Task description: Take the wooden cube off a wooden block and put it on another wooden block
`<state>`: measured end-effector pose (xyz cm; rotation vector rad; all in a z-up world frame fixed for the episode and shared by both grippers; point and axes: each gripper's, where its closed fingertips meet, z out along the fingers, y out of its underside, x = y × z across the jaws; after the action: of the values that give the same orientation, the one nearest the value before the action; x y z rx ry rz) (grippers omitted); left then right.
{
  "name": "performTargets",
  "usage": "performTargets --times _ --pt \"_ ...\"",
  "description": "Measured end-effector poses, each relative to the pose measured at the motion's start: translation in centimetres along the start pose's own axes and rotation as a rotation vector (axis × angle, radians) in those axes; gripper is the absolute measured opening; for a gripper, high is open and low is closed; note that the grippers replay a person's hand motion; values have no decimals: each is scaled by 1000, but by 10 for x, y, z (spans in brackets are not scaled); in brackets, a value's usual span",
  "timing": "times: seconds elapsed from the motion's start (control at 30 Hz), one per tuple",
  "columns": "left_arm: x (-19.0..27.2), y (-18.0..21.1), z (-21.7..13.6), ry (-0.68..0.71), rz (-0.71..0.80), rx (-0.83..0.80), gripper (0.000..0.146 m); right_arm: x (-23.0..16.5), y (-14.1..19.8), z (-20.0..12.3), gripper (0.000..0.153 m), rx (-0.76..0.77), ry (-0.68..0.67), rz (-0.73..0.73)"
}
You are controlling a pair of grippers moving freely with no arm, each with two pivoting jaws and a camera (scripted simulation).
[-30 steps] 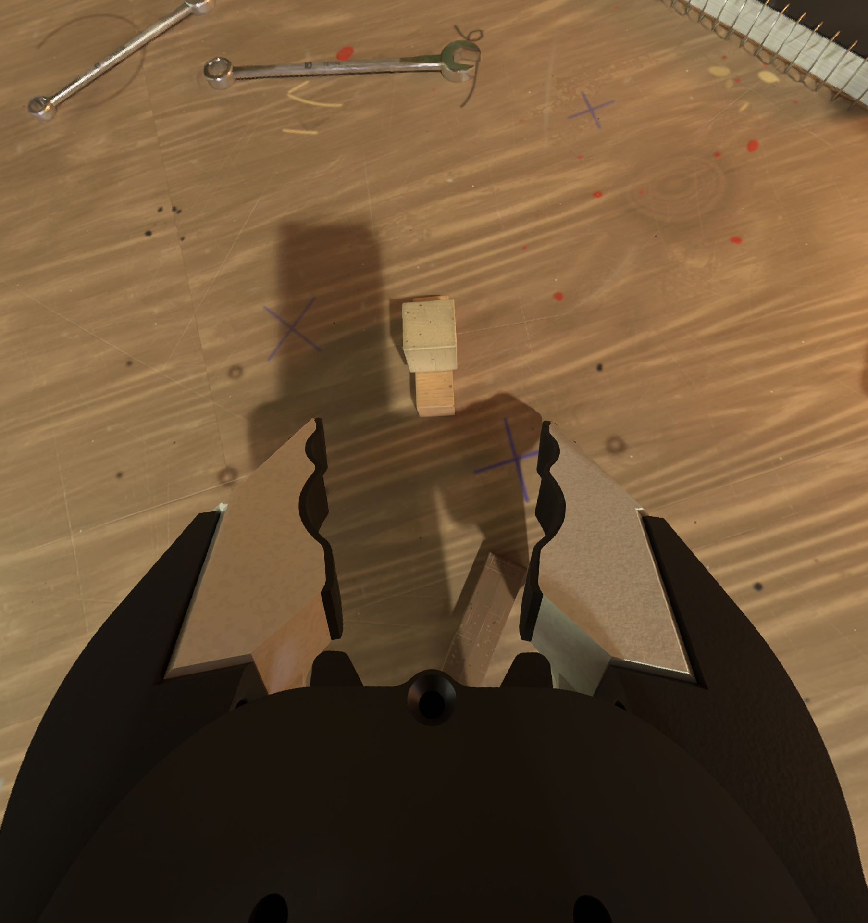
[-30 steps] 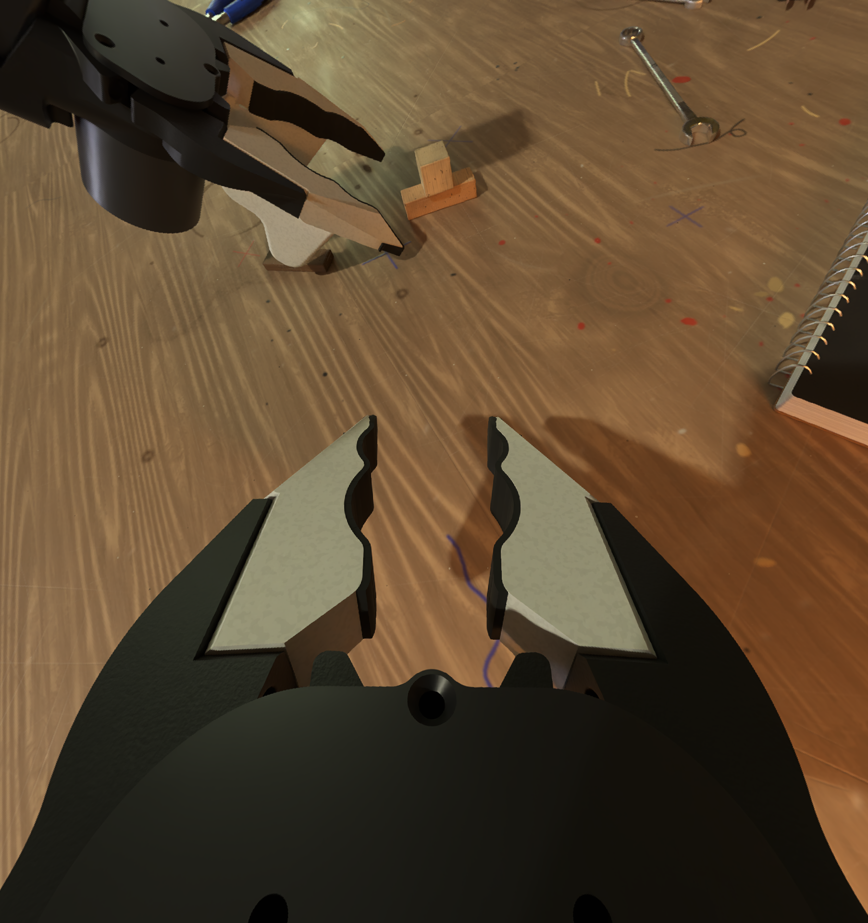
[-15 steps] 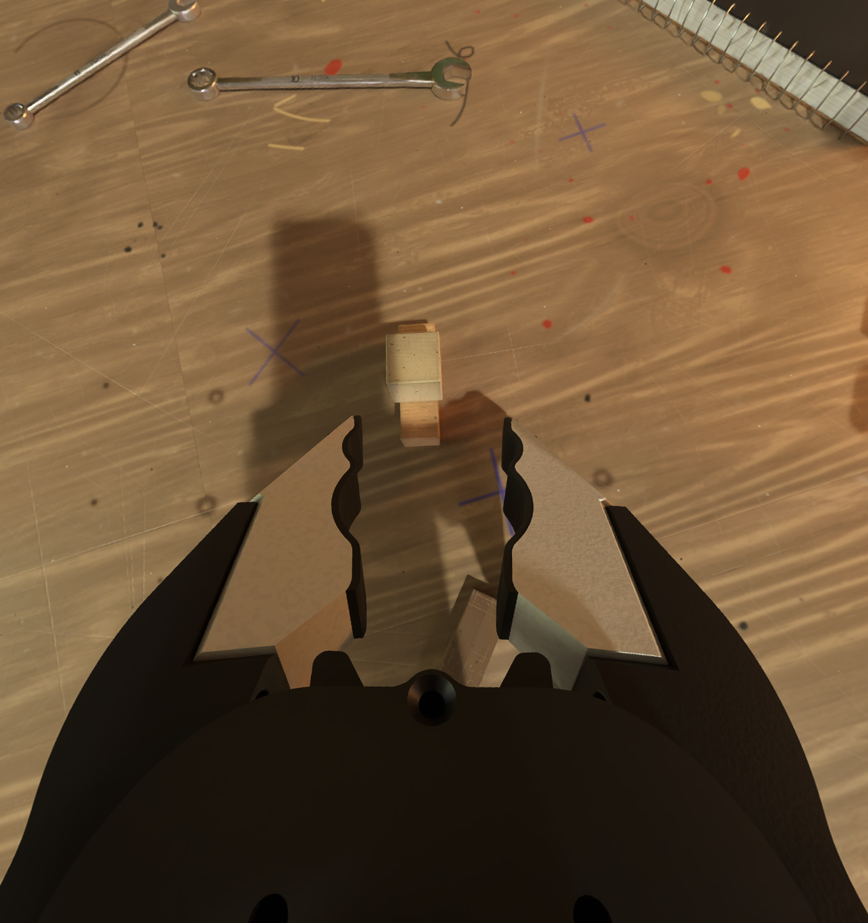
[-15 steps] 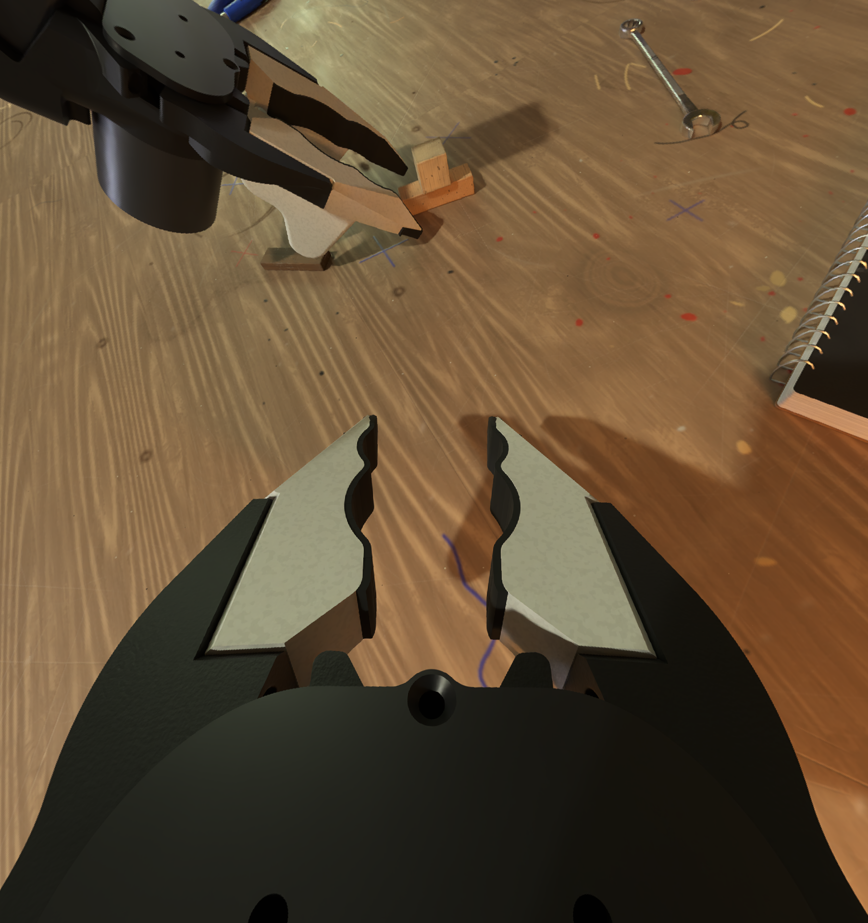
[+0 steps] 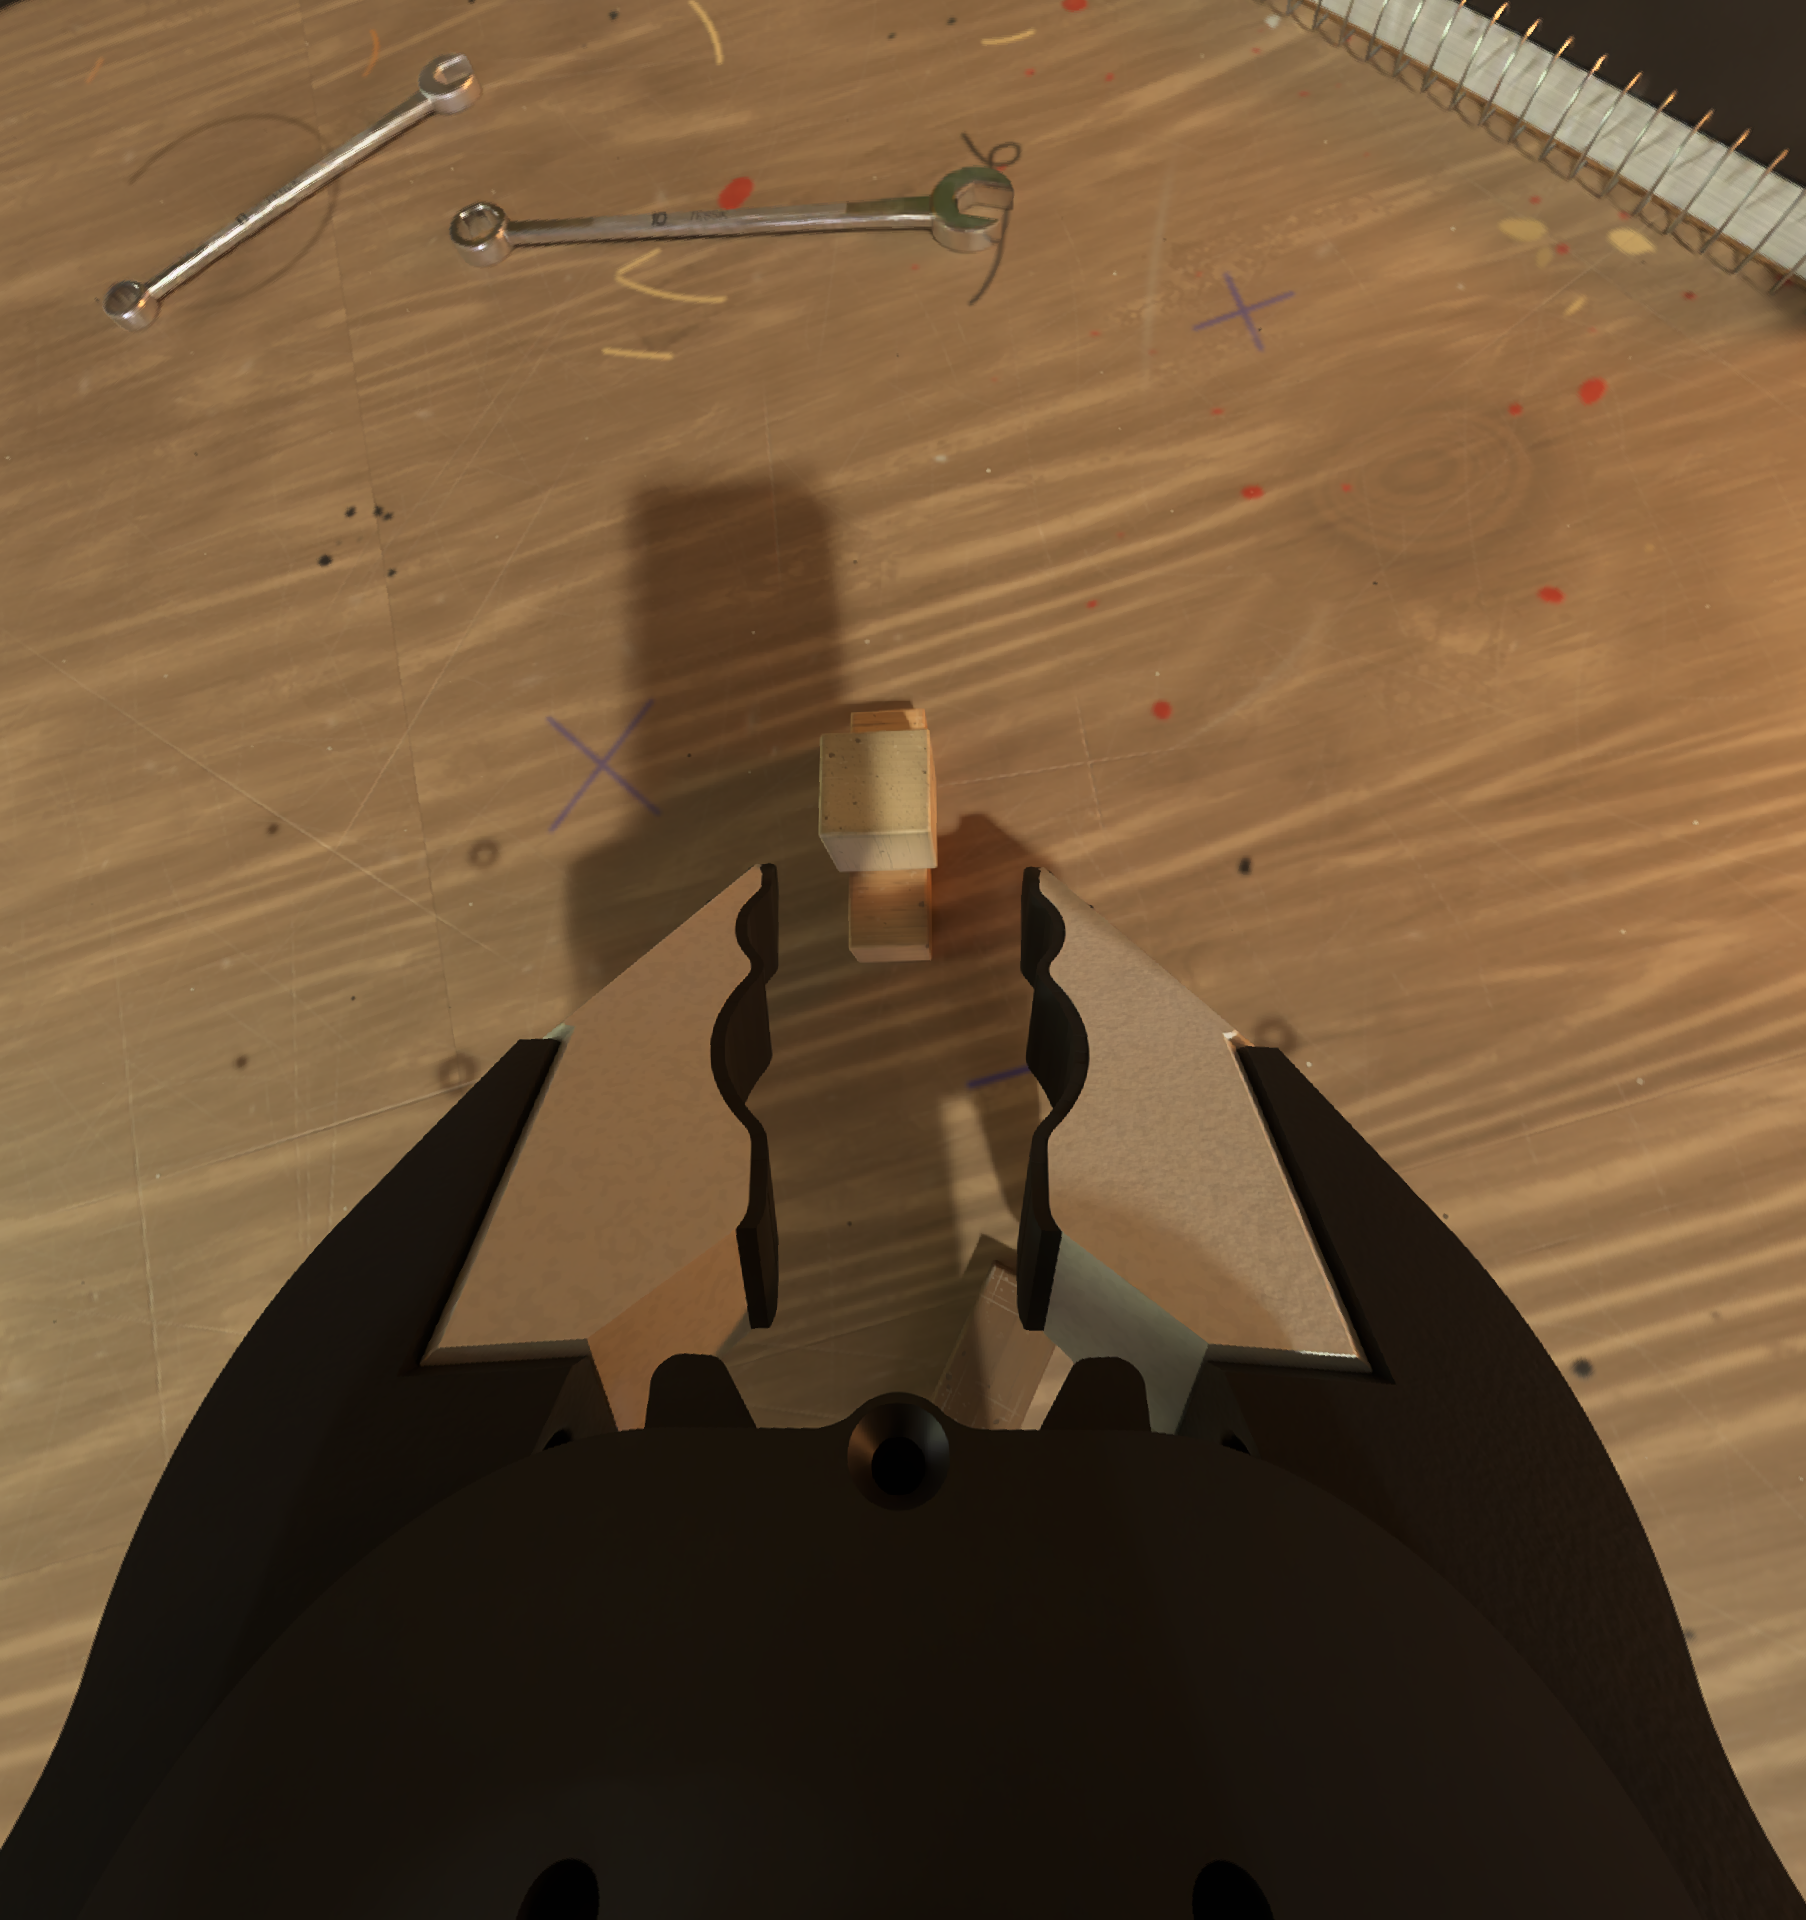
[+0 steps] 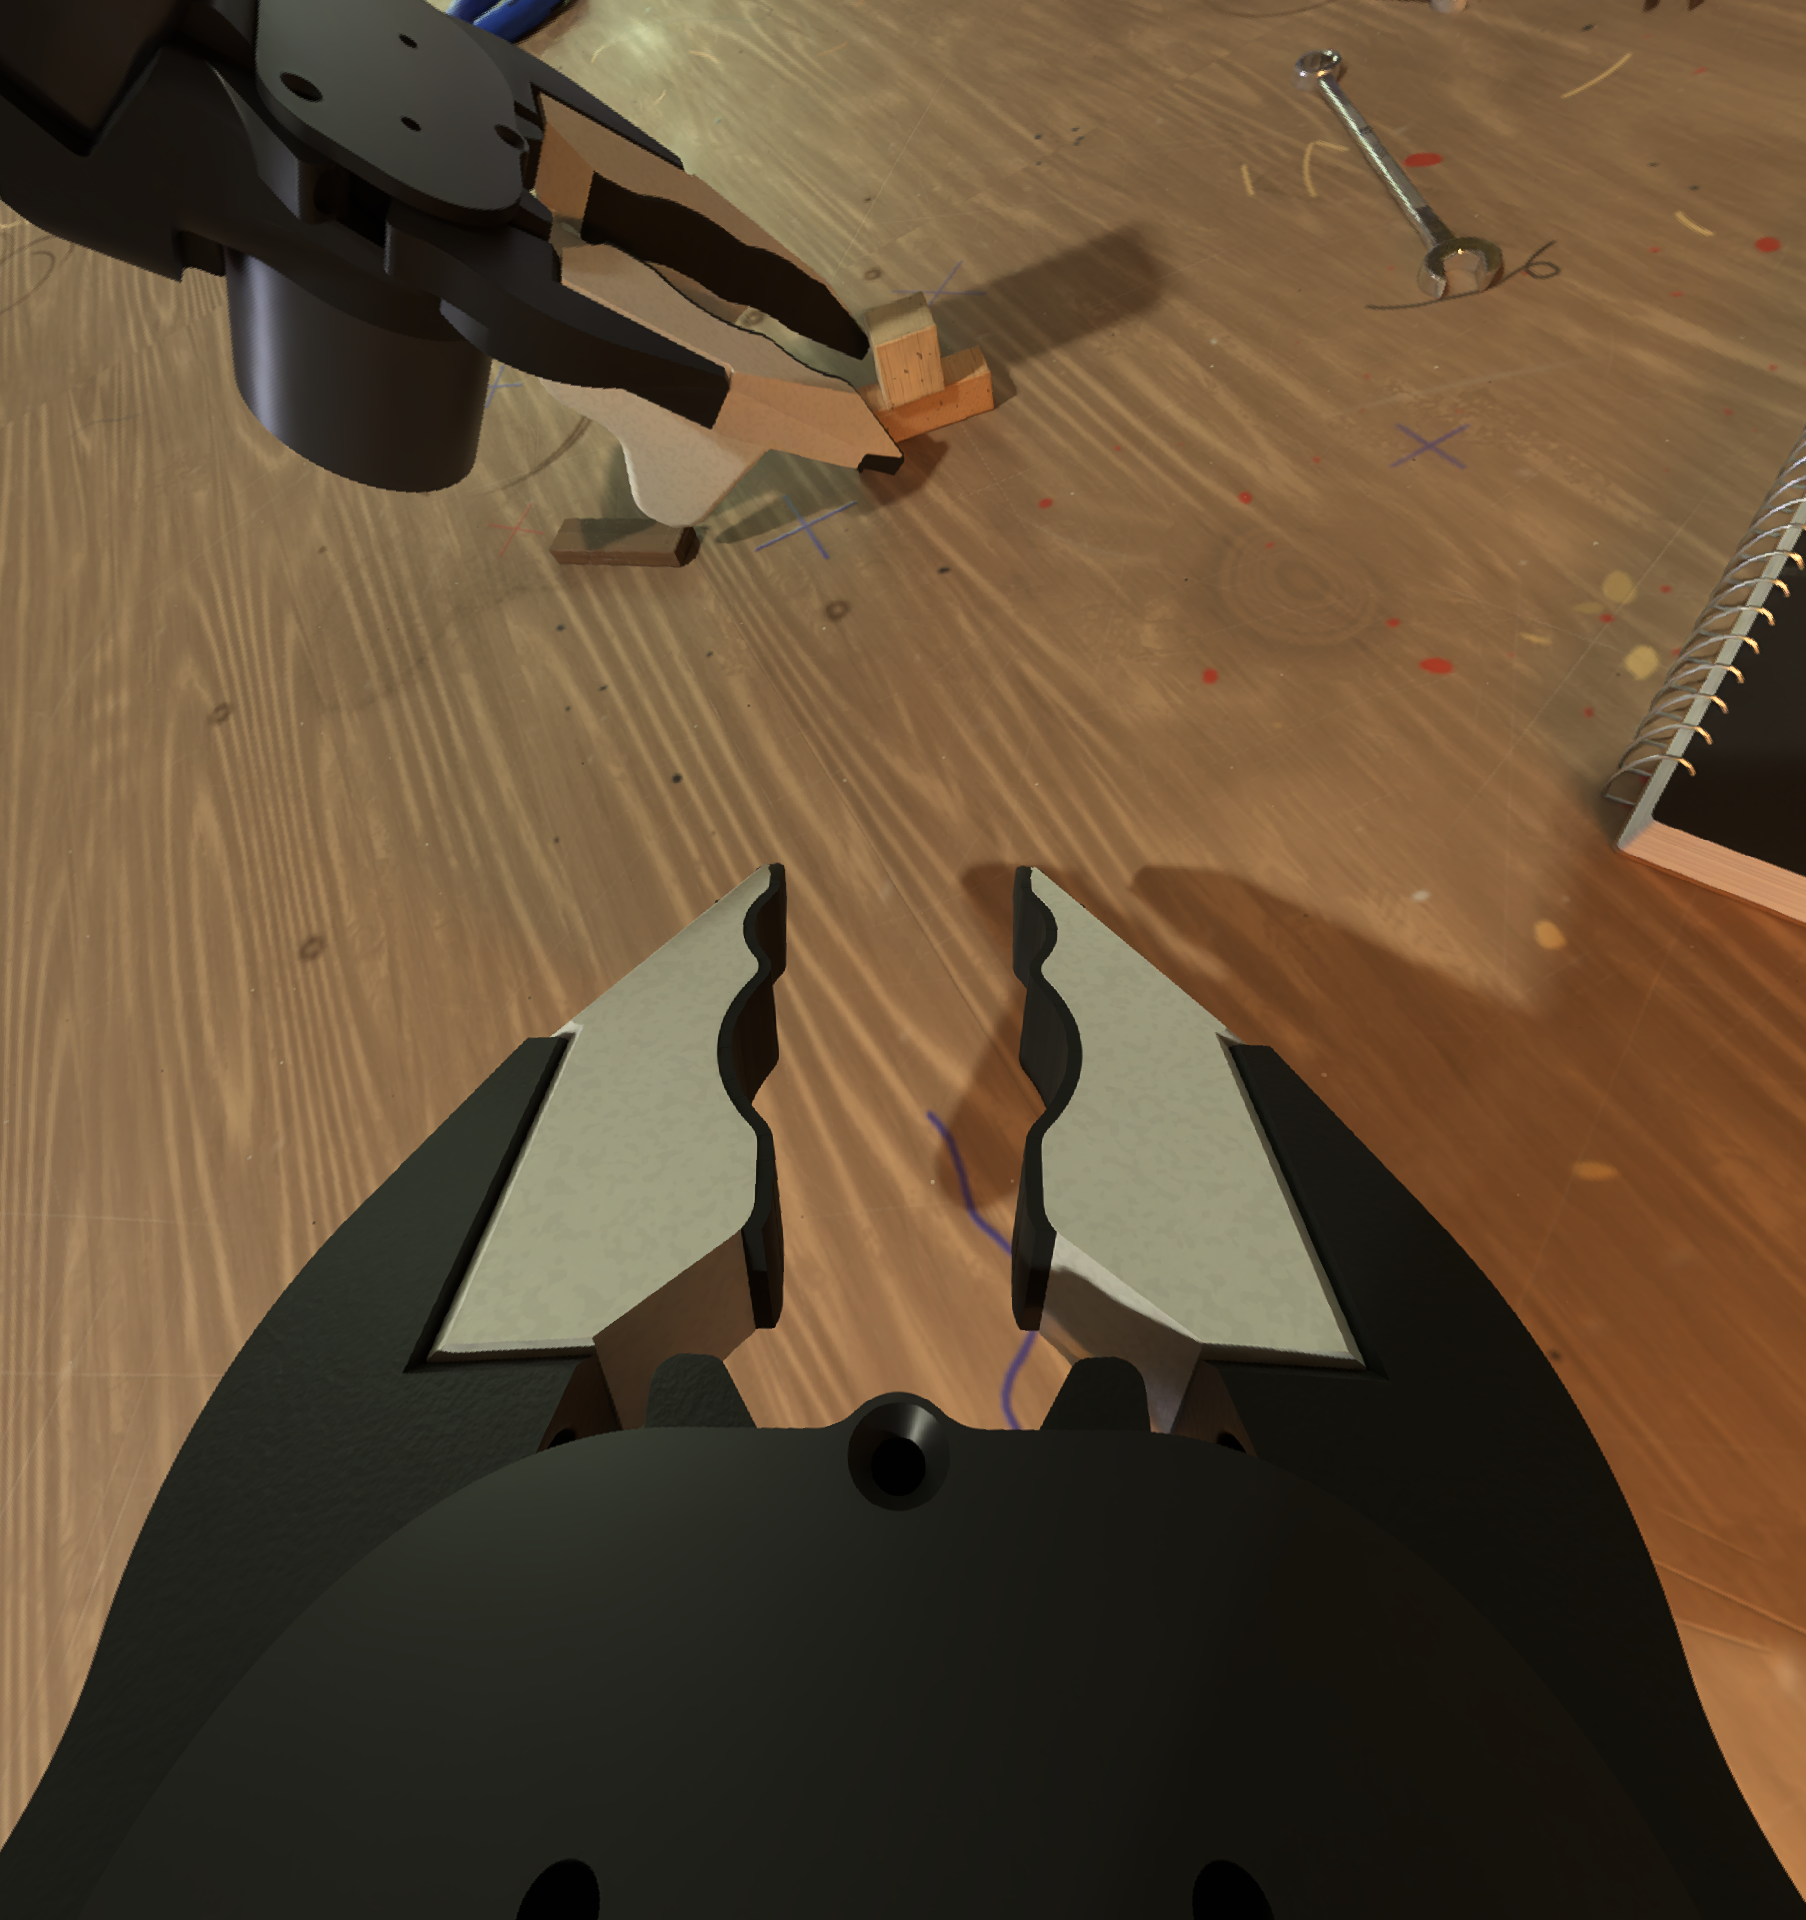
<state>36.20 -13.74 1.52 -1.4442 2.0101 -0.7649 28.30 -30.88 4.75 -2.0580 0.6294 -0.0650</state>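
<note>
While the wooden cube (image 5: 875,798) sits on top of the orange wooden block (image 5: 888,914), which lies flat on the counter (image 5: 1294,831), my left hand-held gripper (image 5: 897,878) has its fingertips on either side of the block's near end, jaws wide with nothing between them. From my left wrist view I cannot tell whether the tips touch either piece. My right wrist view shows the same pair from the side: the cube (image 6: 905,349) rests toward one end of the block (image 6: 943,403), and my left hand-held gripper (image 6: 871,395) slants down with its tips right at the stack. That view also shows a darker wooden block (image 6: 624,542) lying flat on the counter below the left gripper's body, of which my left view catches only a pale sliver (image 5: 992,1340) between the finger bases. My right hand-held gripper (image 6: 897,875) hangs well apart from the stack, jaws moderately parted and empty.

Two wrenches (image 5: 724,220) (image 5: 286,192) lie beyond the stack in my left view; my right view shows one (image 6: 1398,187). A spiral notebook (image 6: 1772,665) lies off to the right. The counter is worn brown wood, scratched, with red paint specks and pen crosses (image 5: 1242,310)
</note>
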Motion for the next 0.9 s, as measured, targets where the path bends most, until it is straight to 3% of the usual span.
performTargets --times 0.3,0.37,0.67,0.9 --pt "-4 -10 6 -6 -17 26 32 -1 0 0 44 -1 -2 -3" --pt "-5 -14 8 -10 -12 43 20 -1 0 0 44 -2 -2 -3" --pt "-7 -22 11 -5 -14 66 20 1 0 -1 43 0 1 -1" --pt "-9 -22 -10 2 49 97 20 0 0 0 43 -2 -2 0"
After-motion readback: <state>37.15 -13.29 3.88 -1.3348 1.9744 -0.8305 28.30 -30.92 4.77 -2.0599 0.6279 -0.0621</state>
